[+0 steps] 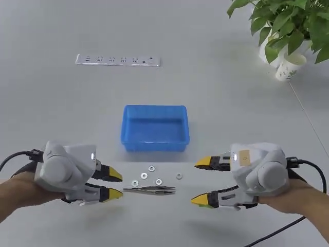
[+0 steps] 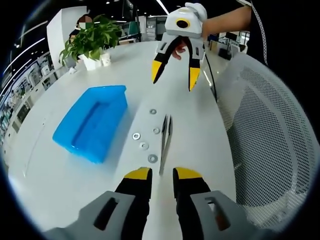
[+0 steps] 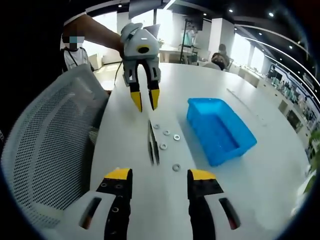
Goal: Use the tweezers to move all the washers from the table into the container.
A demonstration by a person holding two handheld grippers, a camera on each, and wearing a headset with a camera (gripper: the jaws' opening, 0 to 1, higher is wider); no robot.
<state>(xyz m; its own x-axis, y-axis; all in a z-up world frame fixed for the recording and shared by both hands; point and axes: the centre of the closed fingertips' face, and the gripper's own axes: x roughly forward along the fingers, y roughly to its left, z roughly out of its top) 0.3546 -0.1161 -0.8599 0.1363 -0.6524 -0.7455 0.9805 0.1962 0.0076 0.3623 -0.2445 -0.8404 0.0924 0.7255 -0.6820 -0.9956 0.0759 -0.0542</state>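
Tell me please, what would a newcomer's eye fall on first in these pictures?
Probably the bright blue container, which stands empty at the middle of the pale table. Next come the yellow-tipped left gripper and right gripper, both open and facing each other in front of it. Between them lie the tweezers and five small washers, untouched.

Open-plan office, by the look of it: a broad white worktop (image 1: 56, 113) carries a power strip (image 1: 117, 60), a potted plant (image 1: 290, 25) stands at its far corner, and a mesh office chair (image 3: 45, 150) sits alongside. Recessed ceiling lights (image 3: 231, 10) run overhead, and a seated person (image 3: 220, 52) is among the far desks.
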